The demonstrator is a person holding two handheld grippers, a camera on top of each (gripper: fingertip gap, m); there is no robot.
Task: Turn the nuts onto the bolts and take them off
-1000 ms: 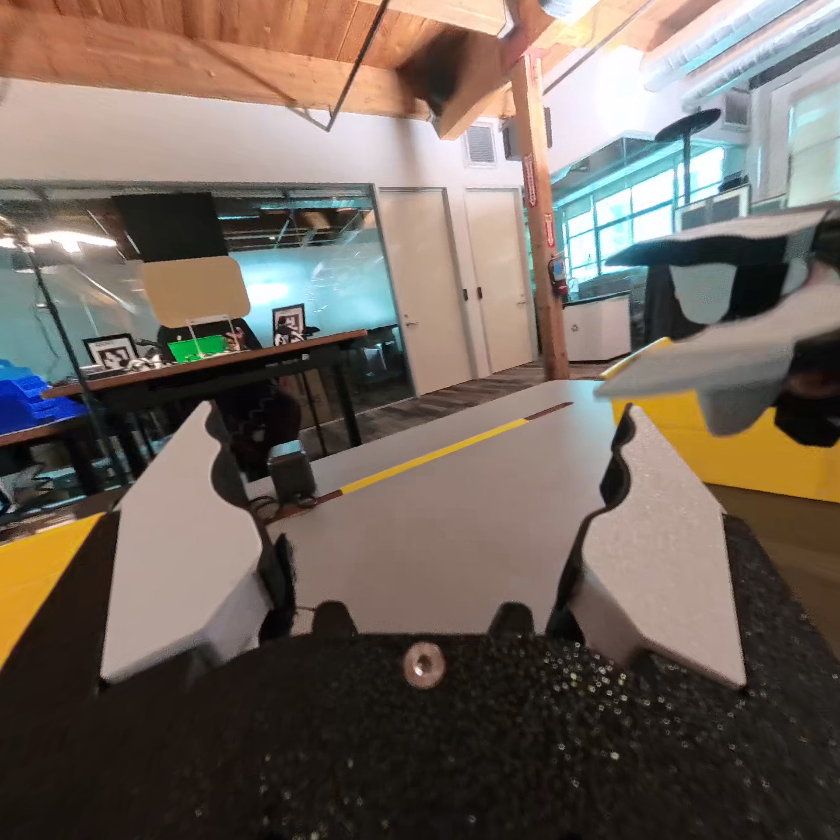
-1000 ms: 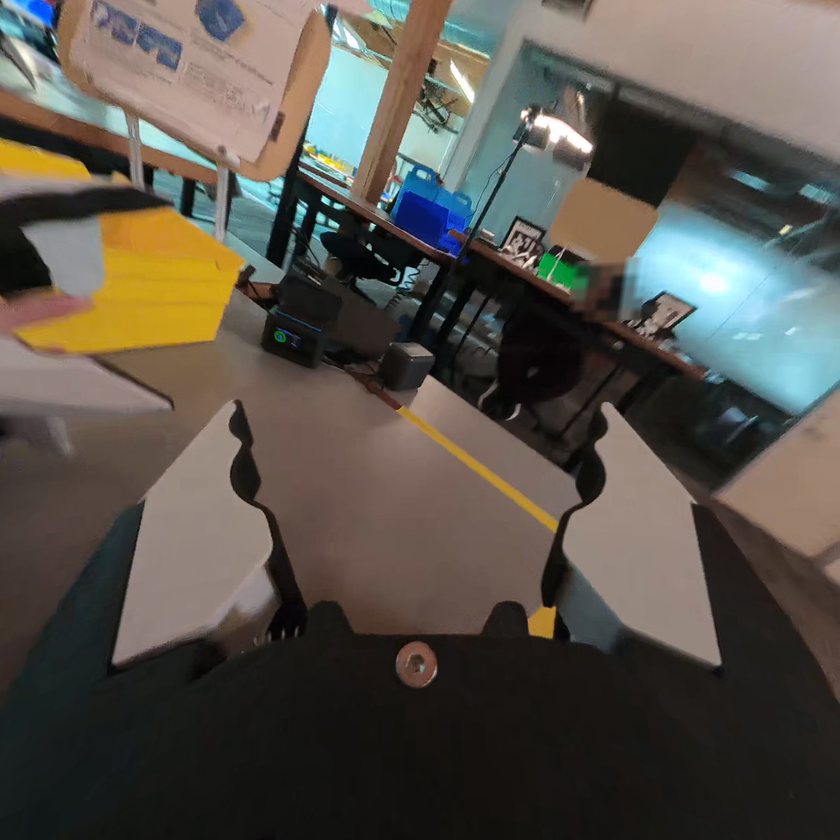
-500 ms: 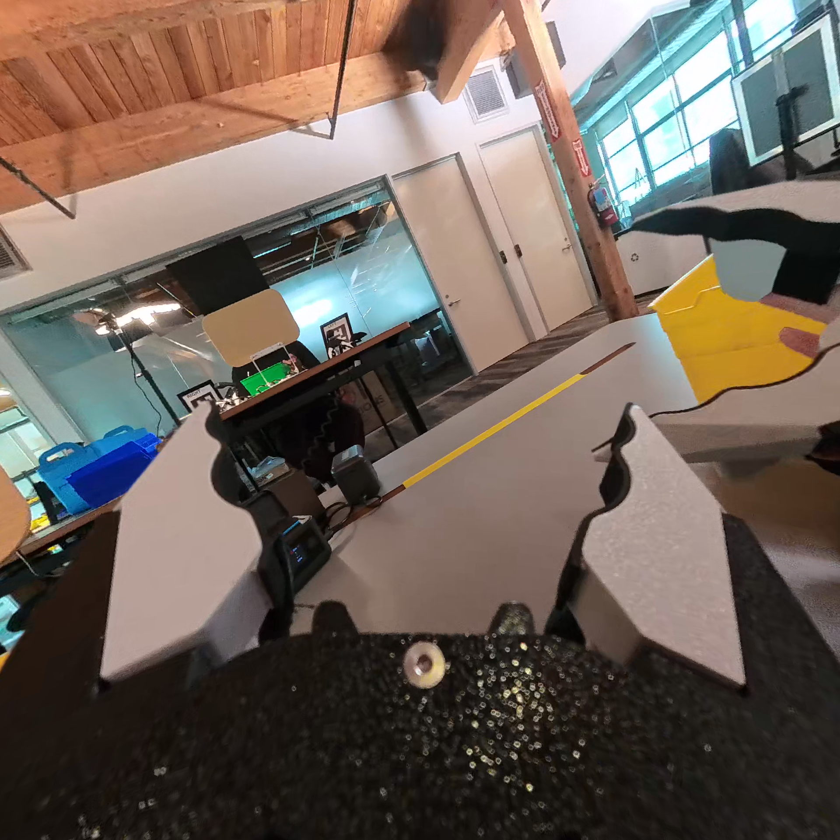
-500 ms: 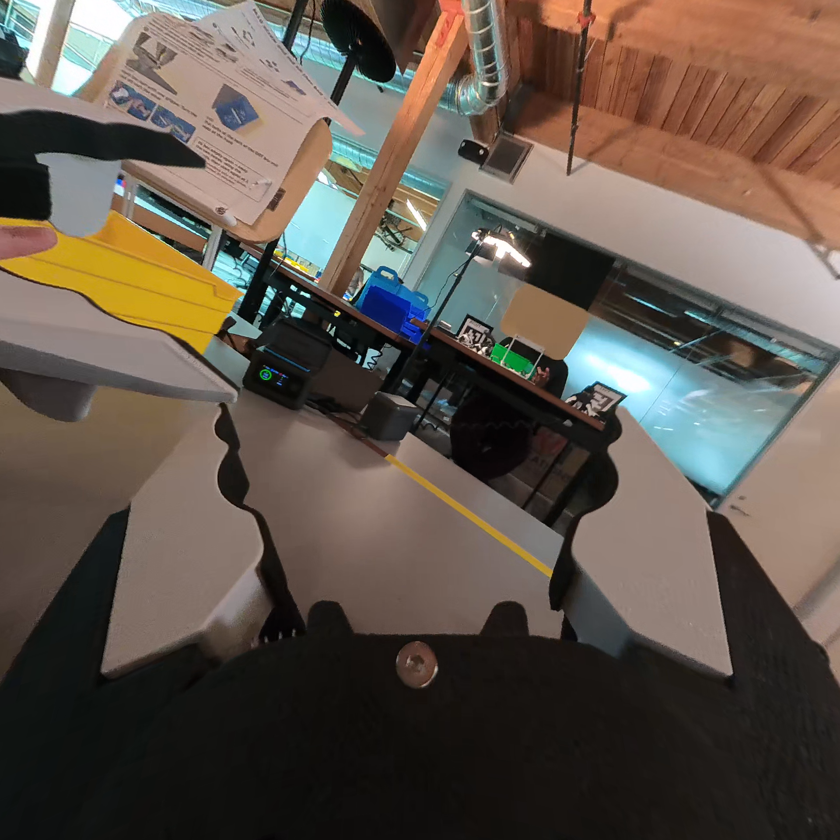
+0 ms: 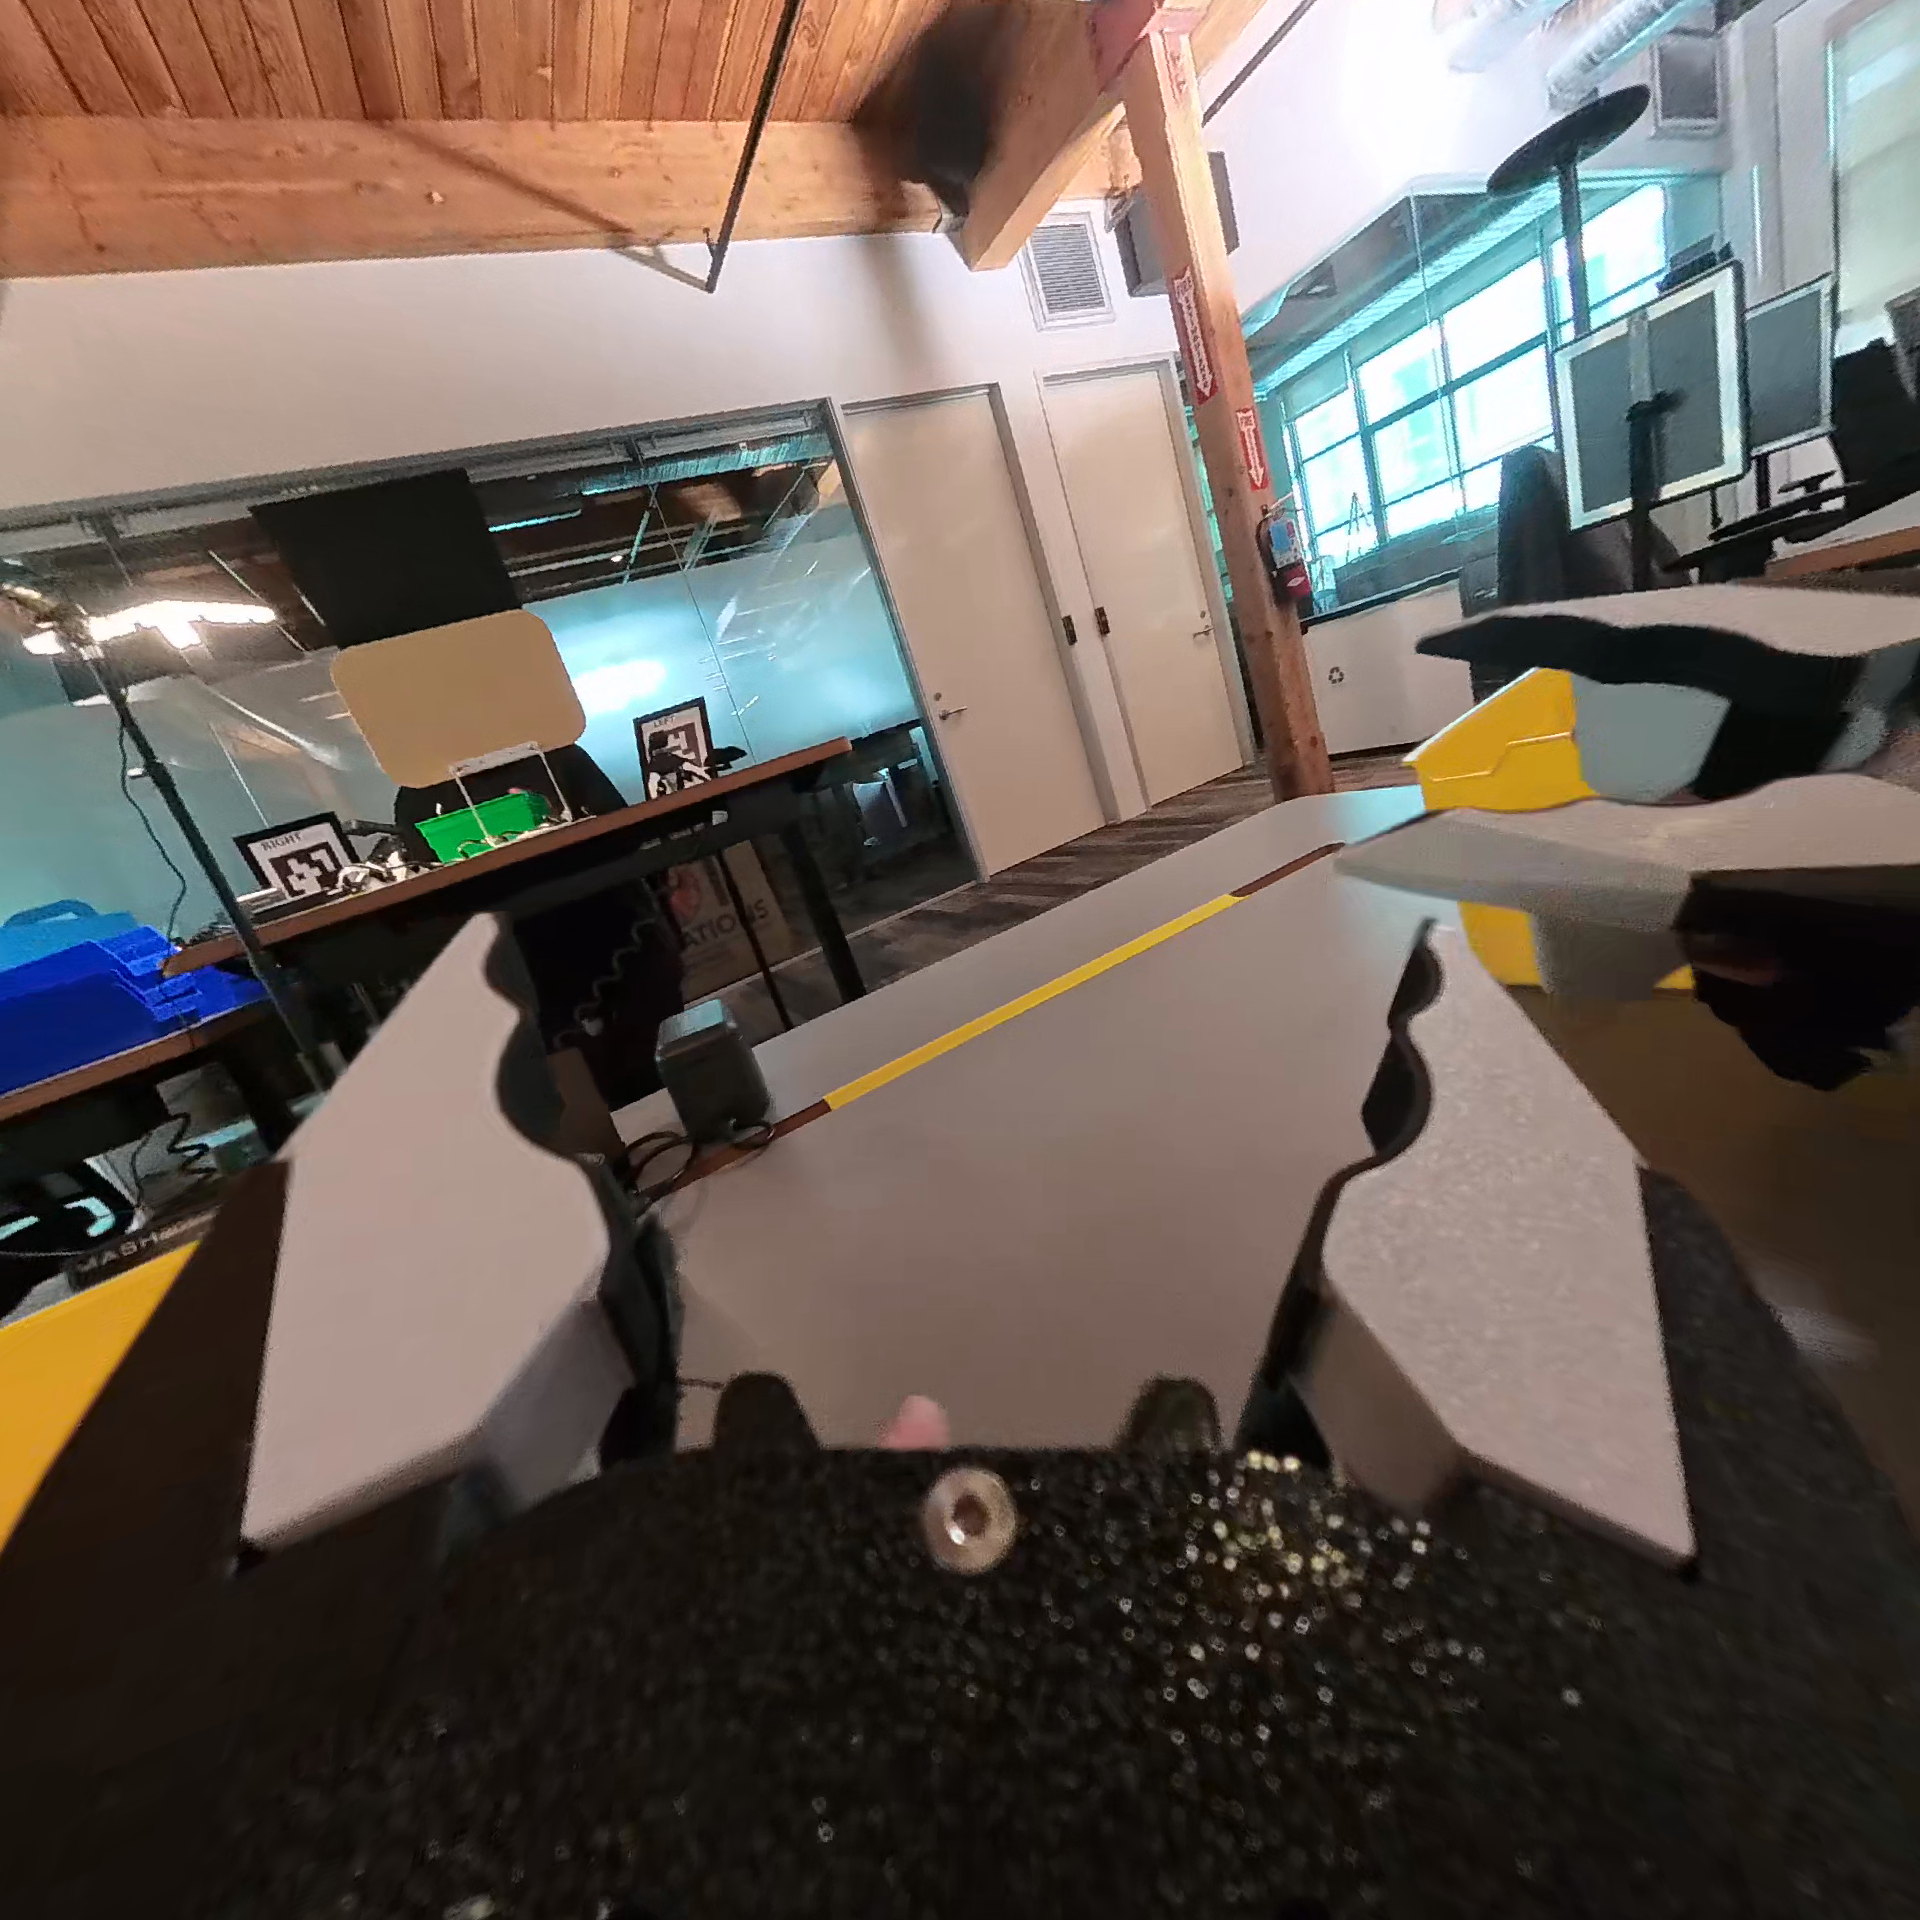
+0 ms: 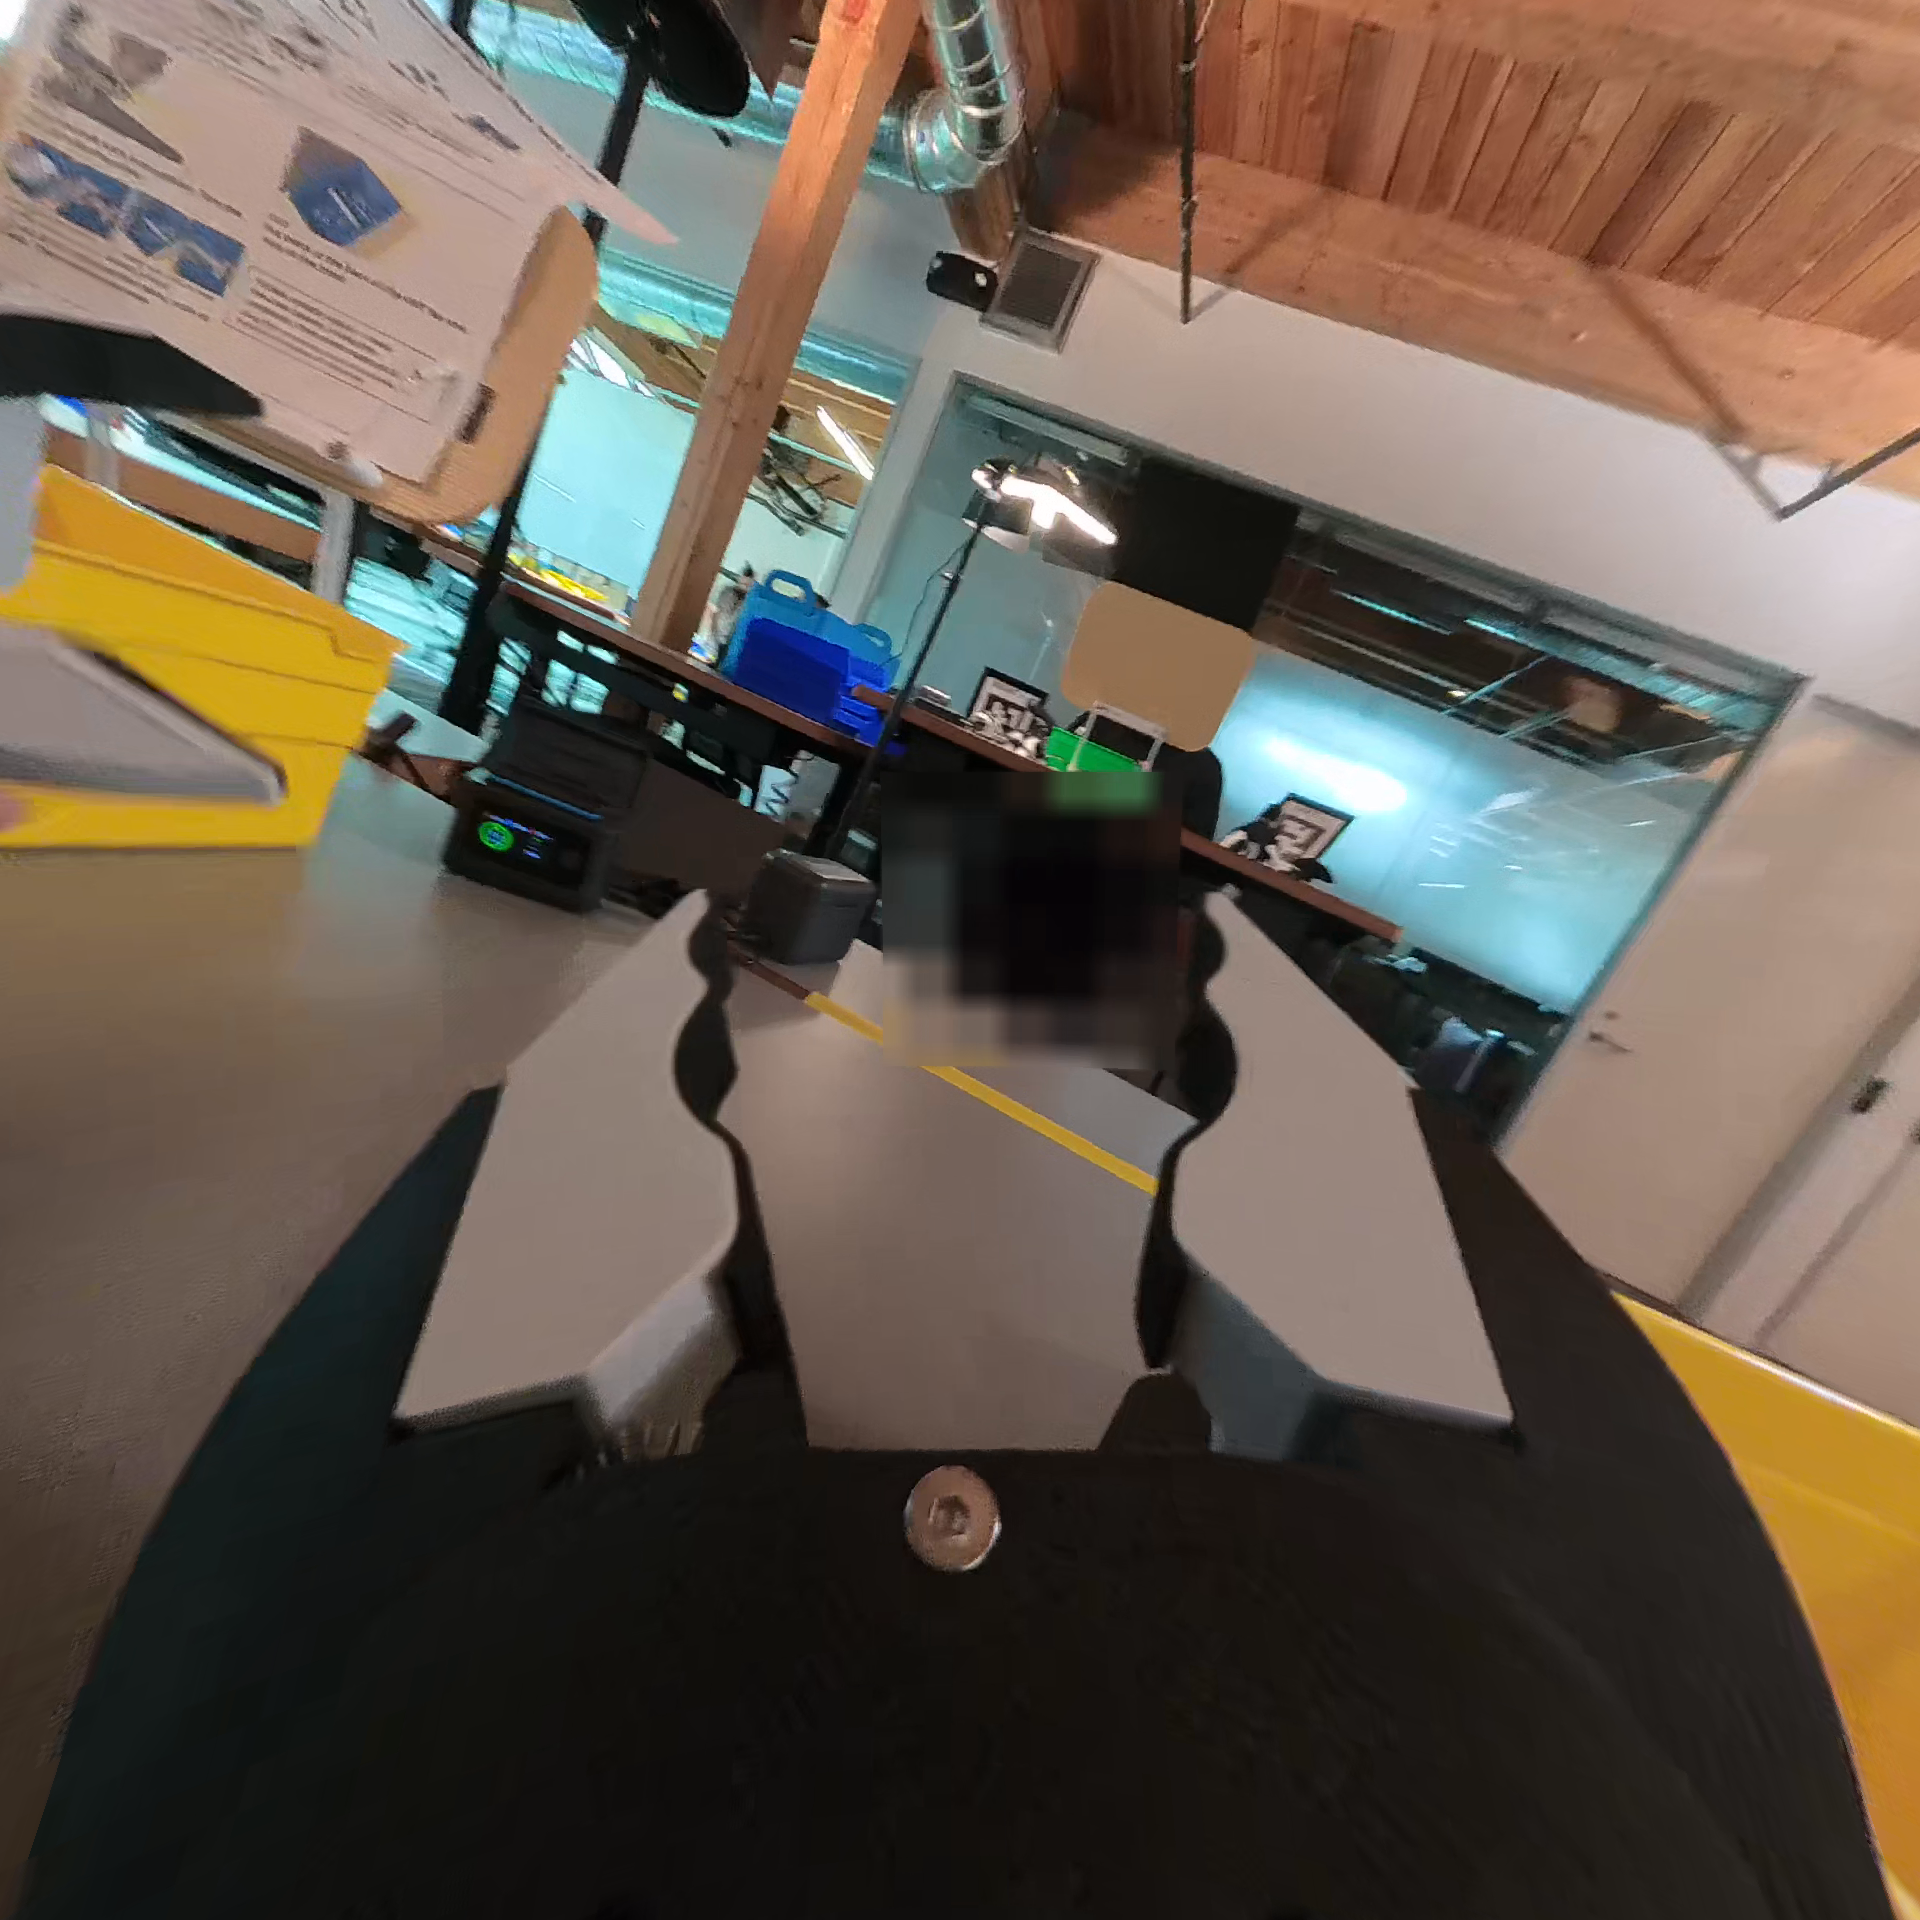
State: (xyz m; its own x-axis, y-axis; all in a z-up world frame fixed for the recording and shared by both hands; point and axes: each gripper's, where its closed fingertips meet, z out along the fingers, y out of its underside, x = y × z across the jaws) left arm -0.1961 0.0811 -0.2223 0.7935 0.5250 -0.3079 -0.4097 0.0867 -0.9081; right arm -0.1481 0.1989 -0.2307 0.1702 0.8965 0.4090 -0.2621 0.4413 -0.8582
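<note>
Nuts and bolts out of view. Left claw [image 5: 961,1049] spread wide, empty, above grey table [image 5: 1039,1195]. Right claw [image 6: 951,1029] narrower, parted, empty; yellow bin [image 6: 197,665] beside.

Right gripper [image 6: 951,997] hangs above the grey tabletop [image 6: 208,1039], grey fingers [image 6: 613,1174] parted with nothing between them. A thin yellow stripe [image 6: 1039,1117] crosses the surface ahead. The stacked yellow plastic bins [image 6: 197,686] sit far left, a small black box with a lit screen [image 6: 530,831] just beyond.
</note>
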